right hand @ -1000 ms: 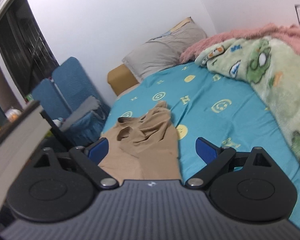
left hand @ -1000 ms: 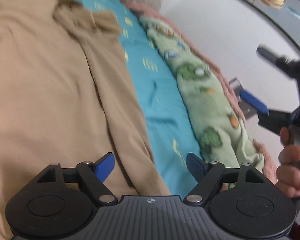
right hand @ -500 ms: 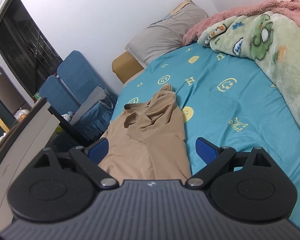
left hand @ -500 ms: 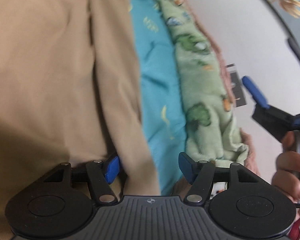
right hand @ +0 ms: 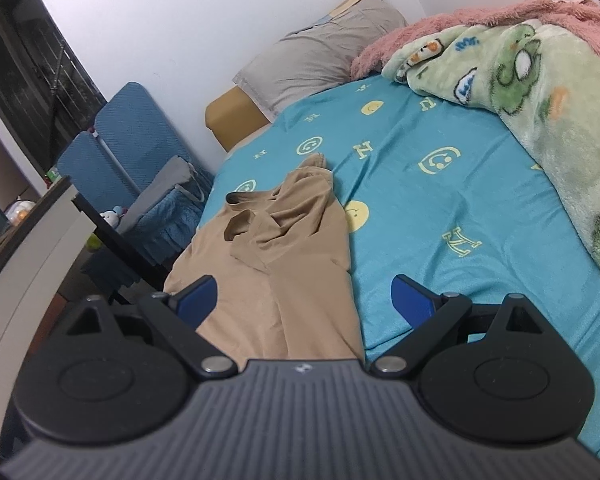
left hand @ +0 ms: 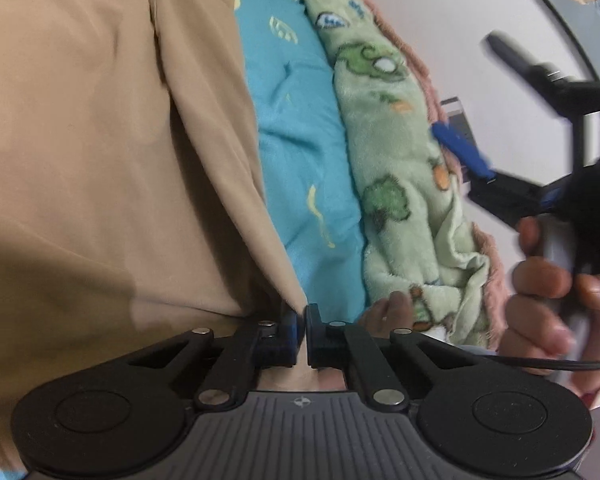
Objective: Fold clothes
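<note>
The left tool (left hand: pixel 303 322) has just closed, pinching the tan garment's (left hand: pixel 100 160) edge.

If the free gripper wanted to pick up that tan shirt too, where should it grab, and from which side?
Probably the tan shirt's long right-hand edge, where it ends on the blue sheet. It lies flat and thin there, so the open right gripper could come low from the sheet side and straddle it. The left gripper is shut on the near edge.

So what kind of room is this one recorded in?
Almost certainly a bedroom: a bed with a turquoise smiley-print sheet, a grey pillow at its head, and a green cartoon-print fleece blanket bunched along the wall.
</note>
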`<state>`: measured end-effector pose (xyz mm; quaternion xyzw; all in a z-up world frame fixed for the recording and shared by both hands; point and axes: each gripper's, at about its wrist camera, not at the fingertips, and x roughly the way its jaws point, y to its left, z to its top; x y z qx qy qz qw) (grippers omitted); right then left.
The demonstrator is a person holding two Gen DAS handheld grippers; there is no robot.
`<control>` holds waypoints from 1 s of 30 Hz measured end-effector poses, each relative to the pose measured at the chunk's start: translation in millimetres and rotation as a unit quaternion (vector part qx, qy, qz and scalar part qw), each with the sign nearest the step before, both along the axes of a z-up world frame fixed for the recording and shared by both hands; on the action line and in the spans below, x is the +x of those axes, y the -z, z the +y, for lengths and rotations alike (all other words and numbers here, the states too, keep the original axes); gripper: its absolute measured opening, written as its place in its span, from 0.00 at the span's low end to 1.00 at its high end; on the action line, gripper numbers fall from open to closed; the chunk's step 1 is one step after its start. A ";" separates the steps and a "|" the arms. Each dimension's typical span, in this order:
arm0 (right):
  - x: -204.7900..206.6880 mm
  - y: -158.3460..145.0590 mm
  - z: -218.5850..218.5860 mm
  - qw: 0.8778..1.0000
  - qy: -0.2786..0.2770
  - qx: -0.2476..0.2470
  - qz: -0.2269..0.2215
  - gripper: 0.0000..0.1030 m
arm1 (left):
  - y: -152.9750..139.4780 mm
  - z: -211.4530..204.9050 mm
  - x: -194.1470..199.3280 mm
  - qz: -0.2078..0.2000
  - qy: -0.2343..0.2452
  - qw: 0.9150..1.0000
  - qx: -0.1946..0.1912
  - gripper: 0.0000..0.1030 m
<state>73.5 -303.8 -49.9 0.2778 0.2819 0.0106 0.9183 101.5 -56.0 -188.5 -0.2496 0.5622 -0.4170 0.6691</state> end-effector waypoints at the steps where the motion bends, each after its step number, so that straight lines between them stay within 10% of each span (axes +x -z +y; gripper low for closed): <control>1: 0.2 0.7 -1.3 1.000 0.001 0.003 0.001 0.92 | -7.5 5.5 -1.4 -0.001 -0.006 1.000 -0.002 0.02; 6: -0.1 3.2 -3.6 1.000 0.006 0.011 0.007 0.92 | -34.6 32.7 -13.7 -0.005 -0.034 0.999 0.032 0.02; 14: -2.8 -1.8 -1.0 1.000 0.004 0.008 0.002 0.92 | -24.3 49.2 -22.0 -0.032 -0.055 0.974 0.216 0.03; 21: -6.5 -7.3 0.4 1.000 0.020 -0.022 -0.006 0.92 | -39.2 52.7 -5.2 -0.062 -0.057 0.971 0.222 0.51; 30: 3.7 -6.1 3.4 0.995 0.053 -0.077 -0.016 0.92 | -66.9 46.3 116.9 -0.180 -0.143 0.945 0.235 0.64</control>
